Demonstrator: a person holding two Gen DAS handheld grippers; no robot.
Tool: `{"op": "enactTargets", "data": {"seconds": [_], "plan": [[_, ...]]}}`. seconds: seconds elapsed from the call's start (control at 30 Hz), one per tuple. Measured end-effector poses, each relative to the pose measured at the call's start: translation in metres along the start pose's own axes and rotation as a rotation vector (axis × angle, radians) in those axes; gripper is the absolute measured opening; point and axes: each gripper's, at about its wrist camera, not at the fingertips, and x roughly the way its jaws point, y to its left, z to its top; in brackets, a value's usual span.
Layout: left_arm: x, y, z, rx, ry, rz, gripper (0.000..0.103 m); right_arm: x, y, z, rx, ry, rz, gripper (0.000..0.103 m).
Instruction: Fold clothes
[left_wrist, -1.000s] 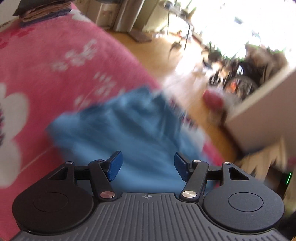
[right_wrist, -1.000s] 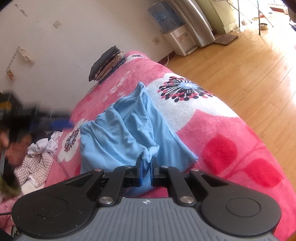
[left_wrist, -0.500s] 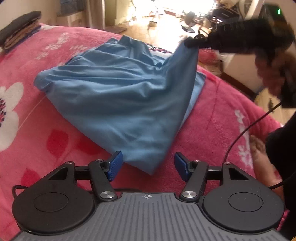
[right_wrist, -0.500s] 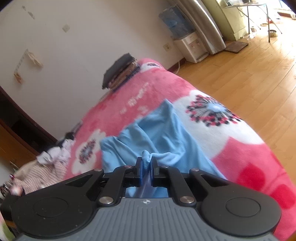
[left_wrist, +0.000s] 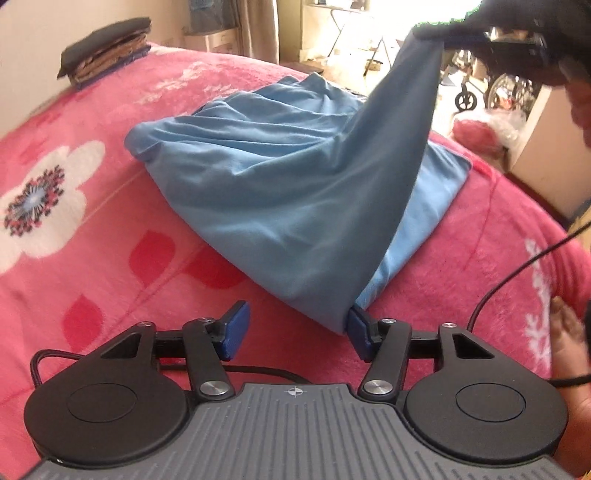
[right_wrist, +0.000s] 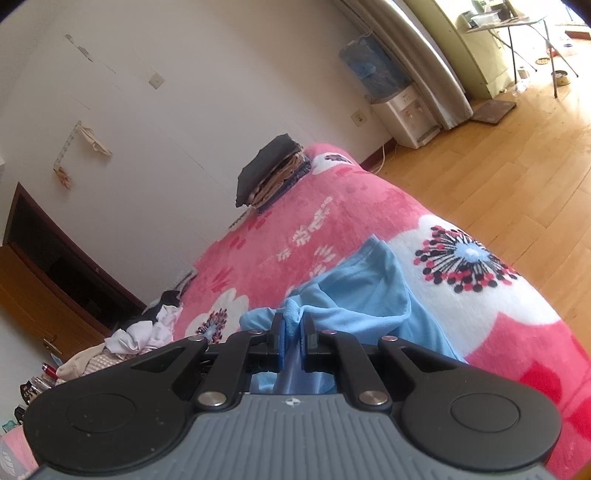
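Left wrist view: the left gripper (left_wrist: 293, 328) is pointing down at the near corner of a blue garment (left_wrist: 295, 192) lying rumpled across the middle of a bed (left_wrist: 92, 258) covered in a pink flowered blanket. Its fingers (left_wrist: 232, 330) are standing spread and have just been closing a little; the garment's lowest corner is lying against the inner face of the right-hand finger, while the other finger is clear of the cloth, so nothing is being pinched yet. At the top right, the right gripper (left_wrist: 439, 35) is lifting another corner, and the cloth is rising from the bed in a taut peak. A stack (left_wrist: 107, 48) of folded clothes is sitting at the bed's far left corner.

Right wrist view: the right gripper (right_wrist: 291, 338) is holding its fingers (right_wrist: 279, 343) pressed together on a bunched corner of the garment (right_wrist: 369, 295), which is hanging down between them and spreading onto the bed (right_wrist: 480, 295). The stack (right_wrist: 273, 173) is resting at the far end of the bed, against the wall, and a heap (right_wrist: 140, 336) of unfolded laundry is waiting at the bed's left edge.

The work appears to be at an early stage for this garment: one corner is secured, the second is about to be taken, and no fold is showing yet. The spreading, the folding and the heap seem to be remaining.
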Motion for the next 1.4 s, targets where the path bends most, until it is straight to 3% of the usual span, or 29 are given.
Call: {"op": "enactTargets", "data": {"seconds": [0.17, 0.27, 0.4, 0.6, 0.8, 0.9, 1.03, 1.23, 1.33, 1.4], "plan": [[0.001, -0.013, -0.001, 0.019, -0.014, 0.014, 0.055, 0.001, 0.001, -0.002, 0.007, 0.006, 0.017, 0.007], [0.006, -0.012, 0.001, -0.019, -0.02, 0.056, 0.055, 0.001, 0.003, -0.002, 0.007, 0.007, 0.028, 0.007], [0.009, -0.007, 0.0, -0.079, 0.009, 0.11, 0.047, -0.002, 0.004, -0.003, -0.004, 0.003, 0.028, 0.007], [0.007, -0.021, -0.007, -0.004, 0.01, 0.14, 0.035, -0.016, -0.007, -0.01, -0.06, 0.016, -0.062, 0.007], [0.008, -0.024, -0.009, 0.016, 0.008, 0.107, 0.015, -0.012, -0.056, -0.031, 0.028, 0.092, -0.21, 0.007], [0.005, -0.028, -0.01, 0.047, -0.002, 0.1, 0.009, -0.012, -0.066, -0.034, 0.062, 0.095, -0.213, 0.007], [0.005, -0.03, -0.01, 0.066, -0.007, 0.096, 0.007, -0.018, -0.05, -0.028, -0.063, 0.049, -0.18, 0.007], [0.006, -0.033, -0.011, 0.09, -0.008, 0.095, 0.005, -0.005, -0.083, -0.043, 0.003, 0.145, -0.263, 0.007], [0.006, -0.034, -0.012, 0.107, -0.012, 0.094, 0.005, -0.016, -0.07, -0.038, -0.067, 0.071, -0.224, 0.007], [0.008, -0.035, -0.013, 0.114, -0.01, 0.092, 0.005, -0.012, -0.074, -0.042, -0.09, 0.1, -0.255, 0.007]]}}
